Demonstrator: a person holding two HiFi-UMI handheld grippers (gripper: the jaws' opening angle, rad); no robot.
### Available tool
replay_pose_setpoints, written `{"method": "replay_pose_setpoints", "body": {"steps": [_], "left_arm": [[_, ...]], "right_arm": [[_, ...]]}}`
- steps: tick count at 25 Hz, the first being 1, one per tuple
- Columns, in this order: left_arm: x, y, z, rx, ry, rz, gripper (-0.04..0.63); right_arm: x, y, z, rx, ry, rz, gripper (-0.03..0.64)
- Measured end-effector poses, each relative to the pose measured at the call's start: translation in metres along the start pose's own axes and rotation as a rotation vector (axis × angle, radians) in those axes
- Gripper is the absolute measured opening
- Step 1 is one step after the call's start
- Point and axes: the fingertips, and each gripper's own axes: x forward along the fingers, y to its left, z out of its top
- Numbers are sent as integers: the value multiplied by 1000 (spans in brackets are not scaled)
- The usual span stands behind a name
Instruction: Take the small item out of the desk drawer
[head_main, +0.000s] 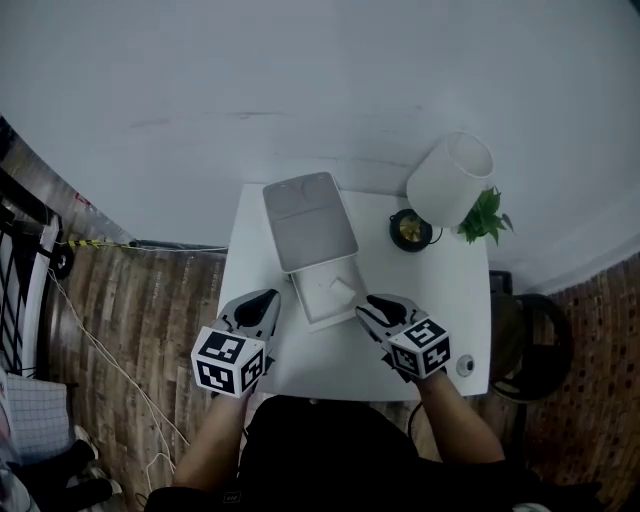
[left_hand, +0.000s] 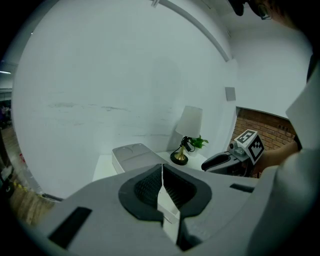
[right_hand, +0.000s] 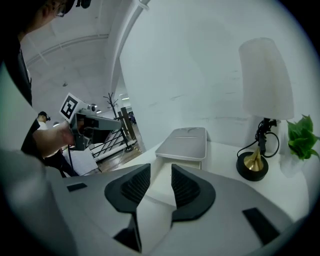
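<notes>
The small item (head_main: 341, 288), pale and white, lies inside the open drawer (head_main: 306, 302), toward the drawer's right rear corner. The drawer stands pulled out toward the person from the grey drawer unit (head_main: 308, 220), which rests on the white desk (head_main: 450, 300).

The right claw (head_main: 365, 305) hovers just right of the drawer's front edge. Its jaws stand apart and nothing is between the pads (right_hand: 182, 187). The left claw (head_main: 268, 298) hovers just left of the drawer, over the desk's left edge. Its jaws are closed together with nothing held. Neither claw touches the small item.

Behind the right claw, a lamp (head_main: 450, 180) with a white shade stands at the desk's rear right, beside a green plant (head_main: 486, 215).
</notes>
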Motion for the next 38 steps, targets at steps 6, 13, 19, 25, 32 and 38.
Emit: {"method": "replay_pose_setpoints", "body": {"steps": [6,13,19,25,32,38], "left_arm": [[14,23,-4,-25,1,-19,15],[23,41,-21,-60,12,-36,15],[21,36,-14,-50,-10,-54,15],[17,43,-15,-63,-19,-48,15],[6,55,-21,-77,-17,-39,15],[-13,60,-23,-74,-25,-29,15]], "right_arm": [[42,-16,-9,-55,145,-28,173],[91,-23,-27,-227,356,-24,225],[112,-29,-51,-336,514,-26,227],[126,-34,-70,-374,628,-22,229],[135,-37,-79,-405,723,-43,227],[139,-34,-84,-460,771,-76,201]]}}
